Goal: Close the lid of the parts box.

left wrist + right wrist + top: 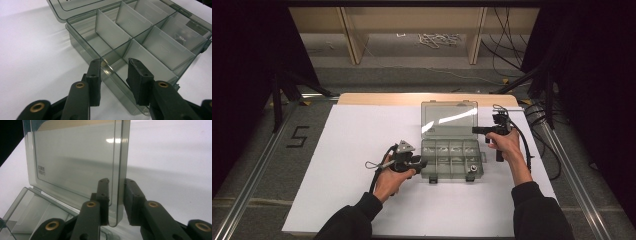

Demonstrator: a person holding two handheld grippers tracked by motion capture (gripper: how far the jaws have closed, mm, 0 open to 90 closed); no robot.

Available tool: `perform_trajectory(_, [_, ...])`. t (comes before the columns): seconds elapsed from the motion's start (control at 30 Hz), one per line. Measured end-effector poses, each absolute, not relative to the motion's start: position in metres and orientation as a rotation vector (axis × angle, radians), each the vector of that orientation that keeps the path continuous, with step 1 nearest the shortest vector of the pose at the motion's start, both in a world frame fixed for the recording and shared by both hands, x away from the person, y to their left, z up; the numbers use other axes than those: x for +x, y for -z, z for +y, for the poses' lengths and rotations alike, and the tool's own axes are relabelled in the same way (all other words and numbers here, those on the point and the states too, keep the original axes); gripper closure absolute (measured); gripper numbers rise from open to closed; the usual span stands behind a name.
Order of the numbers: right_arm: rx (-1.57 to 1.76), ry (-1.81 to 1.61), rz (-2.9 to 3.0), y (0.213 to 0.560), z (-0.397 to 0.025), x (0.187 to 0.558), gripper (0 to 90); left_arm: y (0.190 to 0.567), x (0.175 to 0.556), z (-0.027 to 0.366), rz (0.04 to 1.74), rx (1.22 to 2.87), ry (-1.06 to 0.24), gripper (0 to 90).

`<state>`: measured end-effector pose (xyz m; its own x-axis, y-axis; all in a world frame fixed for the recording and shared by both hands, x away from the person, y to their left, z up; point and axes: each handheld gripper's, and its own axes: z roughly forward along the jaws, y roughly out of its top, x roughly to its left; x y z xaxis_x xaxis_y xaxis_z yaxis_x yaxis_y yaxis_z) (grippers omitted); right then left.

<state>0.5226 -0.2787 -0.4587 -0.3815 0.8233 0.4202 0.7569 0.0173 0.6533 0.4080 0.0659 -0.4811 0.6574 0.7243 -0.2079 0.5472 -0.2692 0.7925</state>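
Black jaws of the left gripper (pixel 113 82) are seen nearest in its own view, set astride the near corner of the compartment box (pixel 140 50): one pad lies outside the smoky wall, the other inside over the nearest compartment. A gap remains between the pads and the wall, so the jaws are judged partly apart and not clamped. In the high view the left gripper (pixel 419 164) is held at the box's (pixel 452 160) left front corner, on the white sheet (pixel 357 145) that covers the table.

The right gripper (pixel 116 200) is placed around the free side edge of the raised lid (pixel 75 162). The lid's edge stands between the two pads; the left pad is touching or almost touching it, while a slim gap shows at the right pad. From above, the right gripper (pixel 492 131) is found at the lid's (pixel 449 117) right edge.

Small moulded writing is seen sideways on the lid (pixel 41 172); it cannot be read with certainty. A small metal part (pixel 472 169) lies in the front right compartment. On the floor to the left a "5" (pixel 298 136) is marked.
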Motion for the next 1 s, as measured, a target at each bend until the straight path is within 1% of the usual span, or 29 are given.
perform_trajectory(0.23, [1.63,-1.314,2.19,0.4565,-0.2788,0.5199,76.7,0.4808,0.4082,0.0668,0.993,1.964,-0.245,63.7])
perform_trajectory(0.4, [1.689,-1.341,2.168,0.4576,-0.2791,0.5169,77.1,0.481,0.4084,0.0664,0.991,1.961,-0.246,63.8])
perform_trajectory(1.0, [1.583,-1.373,2.159,0.4606,-0.283,0.5144,78.4,0.4809,0.4086,0.0665,0.992,1.963,-0.247,63.9])
